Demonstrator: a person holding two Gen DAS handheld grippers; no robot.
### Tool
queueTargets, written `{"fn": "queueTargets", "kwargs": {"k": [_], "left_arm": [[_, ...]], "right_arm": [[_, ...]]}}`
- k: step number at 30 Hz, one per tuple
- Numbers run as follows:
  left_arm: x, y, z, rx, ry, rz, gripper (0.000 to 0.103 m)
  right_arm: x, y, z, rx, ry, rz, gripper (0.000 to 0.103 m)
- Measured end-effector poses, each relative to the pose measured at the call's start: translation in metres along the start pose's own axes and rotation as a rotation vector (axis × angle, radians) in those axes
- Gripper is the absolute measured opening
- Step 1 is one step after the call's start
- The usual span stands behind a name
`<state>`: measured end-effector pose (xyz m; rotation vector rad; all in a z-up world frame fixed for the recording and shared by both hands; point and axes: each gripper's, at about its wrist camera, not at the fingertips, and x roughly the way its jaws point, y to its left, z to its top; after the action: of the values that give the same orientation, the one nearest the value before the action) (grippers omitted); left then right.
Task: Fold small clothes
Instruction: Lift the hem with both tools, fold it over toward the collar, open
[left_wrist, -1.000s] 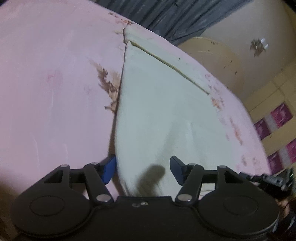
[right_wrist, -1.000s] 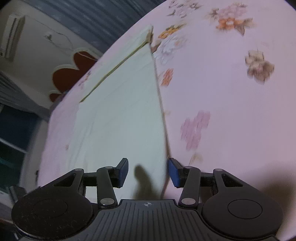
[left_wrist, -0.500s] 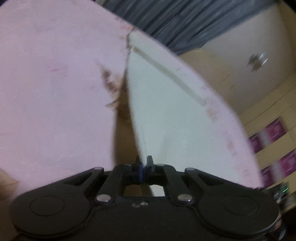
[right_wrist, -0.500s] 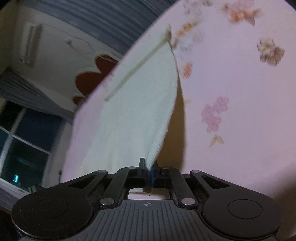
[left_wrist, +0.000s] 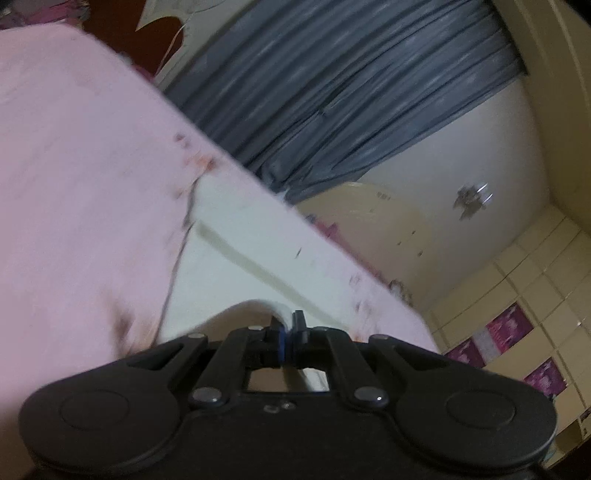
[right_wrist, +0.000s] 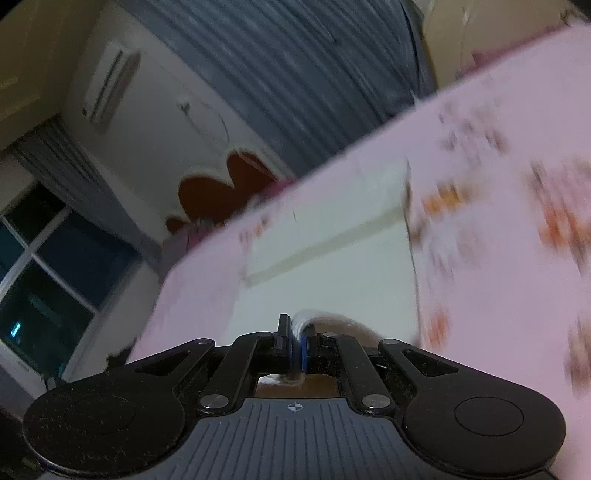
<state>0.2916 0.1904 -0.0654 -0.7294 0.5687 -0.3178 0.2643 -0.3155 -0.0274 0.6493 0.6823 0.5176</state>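
A pale cream cloth (left_wrist: 236, 273) lies on the pink floral bedsheet (left_wrist: 74, 184). My left gripper (left_wrist: 288, 332) is shut on the cloth's near left corner, which curls up over the fingertips. In the right wrist view the same cloth (right_wrist: 332, 273) stretches ahead with a hem band across its far end. My right gripper (right_wrist: 295, 339) is shut on the near right corner, lifted off the sheet. Both views are blurred by motion.
The pink bedsheet (right_wrist: 498, 295) spreads right of the cloth. Grey curtains (left_wrist: 351, 92) hang behind the bed. A headboard with red hearts (right_wrist: 225, 192), a window (right_wrist: 44, 280) and an air conditioner (right_wrist: 110, 85) stand beyond the bed.
Both grippers closed on the cloth's near corners, then lifted them and carried them forward toward the far hem. The views now tilt up toward the curtains and wall.
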Motion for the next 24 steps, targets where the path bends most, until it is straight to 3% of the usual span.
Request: {"fn": "queueTargets", "kwargs": {"k": [4,9,18,19,20,21,22,23,24], "left_arm": [[0.056,0.0,0.05,-0.003,-0.019,-0.008,0.003],[0.127,0.023,0.099,-0.04,0.02,0.034,0.003],[0.239,0.078,0.128,-0.067,0.163,0.124,0.003],[0.247,0.082,0.129,-0.065,0.172,0.123,0.005],[0.254,0.086,0.131,-0.065,0.171,0.116,0.014],[0.255,0.088,0.132,-0.066,0.157,0.112,0.032],[0.255,0.09,0.133,-0.065,0.137,0.099,0.041],[0.253,0.092,0.135,-0.065,0.112,0.094,0.057],[0.251,0.092,0.136,-0.059,0.088,0.094,0.069]], "right_arm": [[0.044,0.001,0.059,0.006,-0.025,-0.041,0.004],[0.123,-0.029,0.121,0.07,0.004,-0.085,0.004],[0.234,-0.124,0.154,0.271,0.085,-0.16,0.004],[0.242,-0.134,0.156,0.292,0.091,-0.147,0.004],[0.247,-0.141,0.157,0.314,0.073,-0.139,0.004],[0.25,-0.146,0.16,0.311,0.057,-0.14,0.005],[0.252,-0.151,0.163,0.3,0.047,-0.155,0.019],[0.25,-0.153,0.165,0.284,0.014,-0.171,0.037],[0.244,-0.153,0.166,0.261,-0.029,-0.181,0.07]]}}
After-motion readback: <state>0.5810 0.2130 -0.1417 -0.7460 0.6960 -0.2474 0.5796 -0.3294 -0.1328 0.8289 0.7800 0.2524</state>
